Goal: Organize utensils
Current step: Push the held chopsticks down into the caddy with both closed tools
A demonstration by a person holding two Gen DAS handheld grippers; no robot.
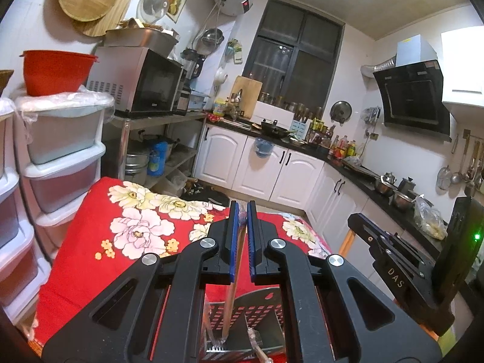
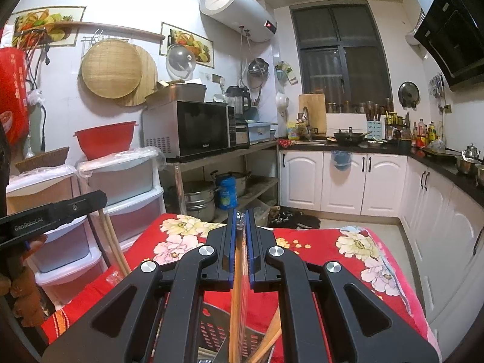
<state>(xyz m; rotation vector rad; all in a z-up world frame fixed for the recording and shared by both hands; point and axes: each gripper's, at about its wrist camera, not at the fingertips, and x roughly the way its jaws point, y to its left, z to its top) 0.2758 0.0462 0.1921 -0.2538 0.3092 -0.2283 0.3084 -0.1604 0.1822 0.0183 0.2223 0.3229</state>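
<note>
holding wrapped chopsticks (image 1: 234,260) between narrow fingers, the left gripper (image 1: 242,211) hangs over the perforated metal utensil holder (image 1: 239,311) at lower centre. the right gripper (image 2: 241,214) likewise pinches another wrapped pair (image 2: 237,296) above it. some sticks already stand inside, so the sorting looks partly done.

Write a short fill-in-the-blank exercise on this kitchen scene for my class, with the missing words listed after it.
1. The left gripper is shut on wrapped ____.
2. The cloth is red with a ____ pattern.
3. The red basin sits on top of stacked plastic ____.
4. Below both grippers stands a perforated metal utensil holder; the right gripper is ____ on chopsticks.

Missing words: chopsticks; flower; drawers; shut
</note>
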